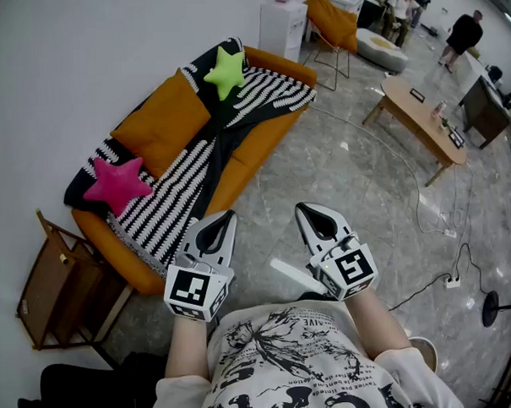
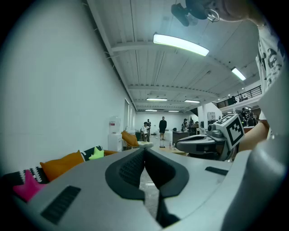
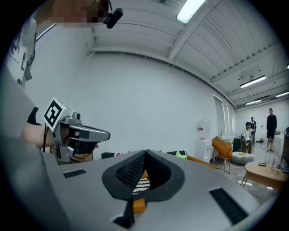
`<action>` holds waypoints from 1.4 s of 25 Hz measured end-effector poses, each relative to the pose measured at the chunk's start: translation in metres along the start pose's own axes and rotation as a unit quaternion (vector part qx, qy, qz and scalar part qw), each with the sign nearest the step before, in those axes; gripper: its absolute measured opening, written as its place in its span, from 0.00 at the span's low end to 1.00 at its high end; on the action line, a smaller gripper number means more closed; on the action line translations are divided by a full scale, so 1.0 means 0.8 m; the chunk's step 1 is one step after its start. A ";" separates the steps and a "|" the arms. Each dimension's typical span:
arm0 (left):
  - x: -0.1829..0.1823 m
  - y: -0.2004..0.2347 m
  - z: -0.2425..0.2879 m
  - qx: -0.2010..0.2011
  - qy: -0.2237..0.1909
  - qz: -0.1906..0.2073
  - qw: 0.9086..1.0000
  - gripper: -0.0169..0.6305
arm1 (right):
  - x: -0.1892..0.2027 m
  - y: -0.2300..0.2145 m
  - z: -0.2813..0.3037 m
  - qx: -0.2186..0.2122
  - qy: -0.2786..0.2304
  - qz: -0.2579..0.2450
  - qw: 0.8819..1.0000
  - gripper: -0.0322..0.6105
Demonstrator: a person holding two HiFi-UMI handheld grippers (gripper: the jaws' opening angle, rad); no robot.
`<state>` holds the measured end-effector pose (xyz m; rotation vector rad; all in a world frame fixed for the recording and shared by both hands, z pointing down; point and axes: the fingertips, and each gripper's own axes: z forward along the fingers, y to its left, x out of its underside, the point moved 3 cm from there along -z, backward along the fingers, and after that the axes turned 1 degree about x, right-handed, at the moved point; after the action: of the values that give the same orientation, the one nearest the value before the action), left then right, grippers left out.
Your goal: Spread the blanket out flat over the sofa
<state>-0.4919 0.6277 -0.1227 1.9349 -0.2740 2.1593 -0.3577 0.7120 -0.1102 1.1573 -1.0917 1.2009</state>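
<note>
A black-and-white striped blanket [image 1: 195, 172] lies over the orange sofa [image 1: 261, 139], bunched into a dark fold down its middle. On it rest a pink star pillow [image 1: 115, 184], a green star pillow [image 1: 225, 71] and an orange cushion [image 1: 163, 123]. My left gripper [image 1: 228, 214] and right gripper [image 1: 305, 207] hover side by side over the floor in front of the sofa. Both are shut and hold nothing. The left gripper view shows its closed tips [image 2: 144, 149] with the sofa low at the left. The right gripper view shows closed tips [image 3: 145, 152] with the blanket [image 3: 142, 184] behind them.
A wooden side table [image 1: 60, 288] stands at the sofa's near end. A long wooden coffee table [image 1: 417, 120] stands to the right, with cables [image 1: 443, 233] and a power strip on the marble floor. An orange chair [image 1: 332, 22], a white cabinet [image 1: 281, 24] and people are at the far end.
</note>
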 end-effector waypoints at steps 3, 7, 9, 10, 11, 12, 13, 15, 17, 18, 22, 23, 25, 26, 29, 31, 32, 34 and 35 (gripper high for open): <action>0.000 0.005 0.000 0.002 0.000 0.000 1.000 0.05 | 0.001 0.002 0.003 0.002 0.002 0.003 1.000 0.07; 0.004 0.013 0.000 0.004 -0.001 -0.003 1.000 0.05 | 0.007 0.004 0.010 0.005 0.008 0.002 1.000 0.07; 0.005 0.016 0.002 0.005 -0.001 -0.007 1.000 0.05 | 0.009 0.002 0.012 0.006 0.013 0.004 1.000 0.07; 0.005 0.017 0.004 0.005 0.000 -0.008 1.000 0.05 | 0.009 0.000 0.014 0.006 0.014 0.005 1.000 0.07; 0.005 0.017 0.006 0.006 0.000 -0.009 1.000 0.05 | 0.009 -0.002 0.015 0.006 0.014 0.005 1.000 0.07; 0.006 0.018 0.009 0.006 0.000 -0.011 1.000 0.05 | 0.009 -0.005 0.016 0.007 0.014 0.006 1.000 0.07; 0.007 0.019 0.012 0.006 0.000 -0.013 1.000 0.05 | 0.009 -0.008 0.017 0.010 0.012 0.009 1.000 0.07; 0.008 0.022 0.019 0.006 -0.009 -0.023 1.000 0.05 | 0.007 -0.019 0.020 0.026 0.002 0.020 0.999 0.07; 0.006 0.026 0.032 0.003 -0.025 -0.033 0.999 0.27 | 0.007 -0.034 0.028 0.032 0.001 0.029 0.999 0.26; 0.004 0.028 0.039 -0.002 -0.032 -0.035 0.999 0.53 | 0.008 -0.042 0.033 0.029 0.003 0.033 0.999 0.64; 0.006 0.039 0.077 -0.030 -0.031 -0.034 0.999 0.54 | 0.016 -0.092 0.047 0.035 0.008 0.026 0.999 0.80; 0.010 0.041 0.090 -0.035 -0.025 -0.035 0.998 0.54 | 0.022 -0.105 0.053 0.033 0.010 0.028 0.999 0.80; 0.020 0.045 0.120 -0.044 -0.012 -0.040 0.998 0.54 | 0.034 -0.136 0.068 0.024 0.015 0.038 0.999 0.80; 0.023 0.048 0.139 -0.049 -0.007 -0.042 0.998 0.54 | 0.040 -0.155 0.078 0.019 0.017 0.044 0.999 0.80; 0.025 0.054 0.209 -0.068 0.004 -0.040 0.997 0.54 | 0.052 -0.226 0.113 0.000 0.021 0.057 0.998 0.80; 0.023 0.059 0.261 -0.084 0.014 -0.034 0.996 0.54 | 0.057 -0.277 0.139 -0.017 0.023 0.063 0.998 0.80; 0.020 0.061 0.288 -0.090 0.020 -0.031 0.995 0.54 | 0.059 -0.304 0.154 -0.026 0.025 0.067 0.997 0.80; 0.012 0.068 0.346 -0.098 0.028 -0.032 0.994 0.54 | 0.060 -0.359 0.183 -0.044 0.033 0.072 0.996 0.80; 0.006 0.071 0.374 -0.101 0.030 -0.035 0.994 0.54 | 0.059 -0.385 0.198 -0.053 0.039 0.071 0.995 0.80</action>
<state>-0.2246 0.4870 -0.0836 1.7411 -0.3917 2.0551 -0.0479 0.5549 -0.0666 0.9568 -1.1787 1.2709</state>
